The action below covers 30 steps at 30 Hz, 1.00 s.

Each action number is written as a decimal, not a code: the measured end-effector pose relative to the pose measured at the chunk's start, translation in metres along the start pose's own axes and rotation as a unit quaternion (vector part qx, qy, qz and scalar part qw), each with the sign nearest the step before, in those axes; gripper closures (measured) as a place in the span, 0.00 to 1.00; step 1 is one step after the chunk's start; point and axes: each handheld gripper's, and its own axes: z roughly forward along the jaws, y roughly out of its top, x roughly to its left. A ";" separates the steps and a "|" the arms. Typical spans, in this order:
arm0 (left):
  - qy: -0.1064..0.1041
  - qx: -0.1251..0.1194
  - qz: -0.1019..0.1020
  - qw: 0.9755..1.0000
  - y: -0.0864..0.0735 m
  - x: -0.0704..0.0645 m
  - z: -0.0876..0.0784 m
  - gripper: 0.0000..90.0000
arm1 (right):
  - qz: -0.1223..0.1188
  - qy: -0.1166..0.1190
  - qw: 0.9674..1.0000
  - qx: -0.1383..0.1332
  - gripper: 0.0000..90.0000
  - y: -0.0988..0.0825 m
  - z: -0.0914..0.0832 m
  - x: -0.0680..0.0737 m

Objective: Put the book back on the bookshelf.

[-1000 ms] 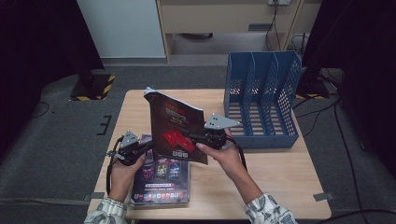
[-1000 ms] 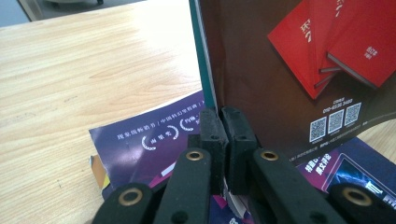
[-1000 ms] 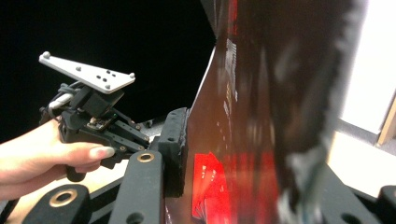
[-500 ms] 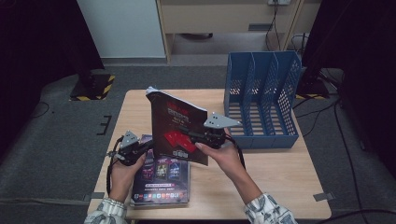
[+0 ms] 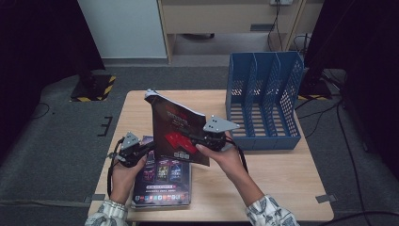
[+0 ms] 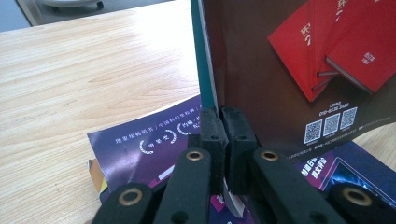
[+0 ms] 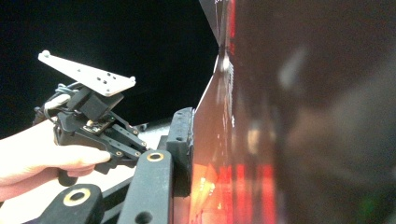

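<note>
A dark magazine (image 5: 176, 134) with red books on its cover stands upright over the table. My left gripper (image 5: 150, 146) is shut on its lower left corner; in the left gripper view the spine (image 6: 201, 56) runs down between the pads (image 6: 214, 128). My right gripper (image 5: 194, 139) straddles the magazine's right edge and its jaws have just been closing. In the right gripper view its near pad (image 7: 182, 144) lies against the cover (image 7: 303, 116), and the far jaw is hidden behind the magazine.
A purple magazine (image 5: 162, 181) lies flat on the wooden table (image 5: 282, 174) under the left gripper. A blue file rack (image 5: 263, 99) with three open slots stands at the back right. The floor drops away past the table's edges.
</note>
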 end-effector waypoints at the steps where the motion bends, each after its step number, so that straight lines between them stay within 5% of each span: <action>1: 0.000 0.000 0.000 1.000 0.000 0.000 0.000 0.97 | -0.002 -0.001 1.000 0.000 0.76 0.000 0.000 0.000; 16: 0.000 -0.005 -0.002 1.000 0.001 -0.001 0.000 0.97 | 0.007 -0.031 0.999 -0.006 0.88 0.000 -0.003 -0.004; 30: 0.000 -0.008 -0.004 1.000 0.001 -0.002 0.000 0.97 | 0.013 -0.027 0.999 -0.013 0.95 0.005 -0.006 -0.002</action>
